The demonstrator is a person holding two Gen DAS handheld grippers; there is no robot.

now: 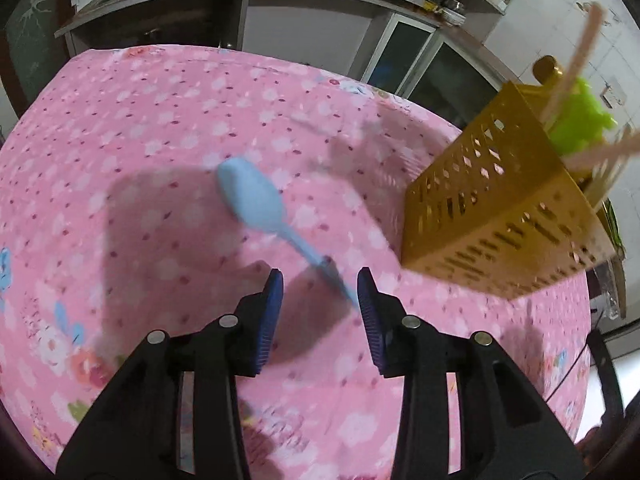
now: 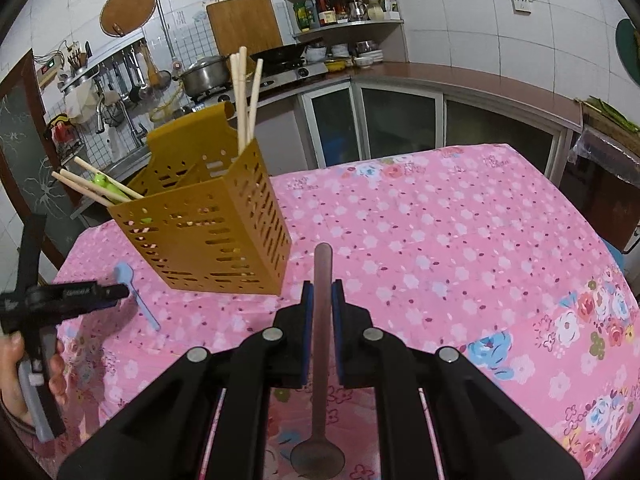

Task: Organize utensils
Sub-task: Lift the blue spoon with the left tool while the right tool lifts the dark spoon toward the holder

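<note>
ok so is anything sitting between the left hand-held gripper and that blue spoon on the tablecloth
Nothing visible does. The left hand-held gripper is open just above the blue spoon, whose handle tip already lies between the fingers, nearer the right one. The yellow utensil holder stands off to the right, clear of the path.

White-tiled wall [image 2: 460, 20] backs a brown counter [image 2: 460, 80] and corner shelf [image 2: 344, 26].
</note>
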